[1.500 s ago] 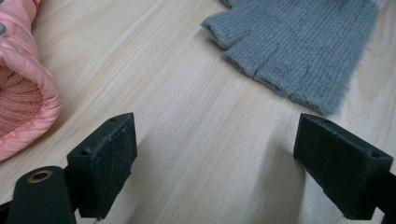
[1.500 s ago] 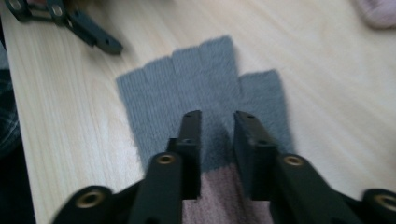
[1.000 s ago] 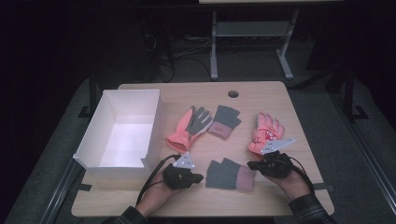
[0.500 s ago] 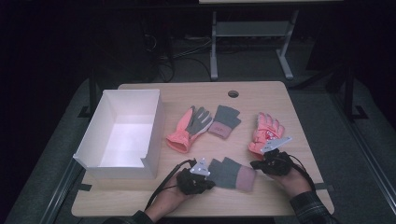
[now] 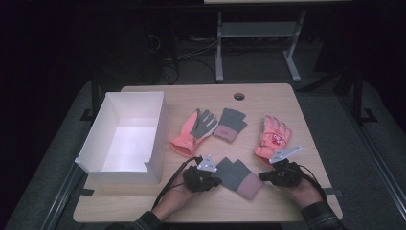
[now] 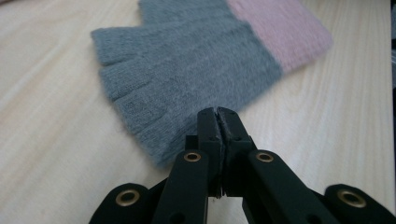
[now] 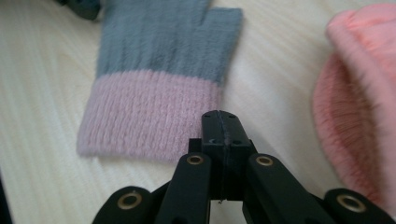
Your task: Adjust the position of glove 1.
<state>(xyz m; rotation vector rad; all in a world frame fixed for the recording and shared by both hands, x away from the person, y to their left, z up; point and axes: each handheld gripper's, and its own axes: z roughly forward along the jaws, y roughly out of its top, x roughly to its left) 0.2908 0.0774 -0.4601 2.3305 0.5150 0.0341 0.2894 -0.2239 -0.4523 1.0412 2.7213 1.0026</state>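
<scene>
From the high view, four gloves lay spread on the worktop (image 5: 268, 96) and the white box (image 5: 95, 155) at the left stood empty, so by the look of it nothing had been packed yet and the whole job of gathering the gloves was still ahead. The near grey fingerless glove (image 5: 238, 176) lay between the two hands at the front edge, with the left gripper (image 5: 203, 176) just beside its finger end and the right gripper (image 5: 281, 173) just beside its pink cuff; a matching grey glove (image 5: 230, 124) lay farther back, next to a coral and grey glove (image 5: 194, 132), and a coral glove (image 5: 273, 136) sat right behind the right gripper. In the left gripper view, the fingers (image 6: 208, 126) were pressed together with nothing between them, their tips at the edge of the grey knit (image 6: 187, 79), seemingly just short of it, though contact could not be told for certain. In the right gripper view, the fingers (image 7: 211, 128) were likewise closed on nothing, sitting at the corner of the pink cuff (image 7: 149, 112), with the coral glove's cuff (image 7: 355, 112) off to the side. Judging from this, both grippers would have to open before any grasp; the pick of the first glove was only being lined up.
</scene>
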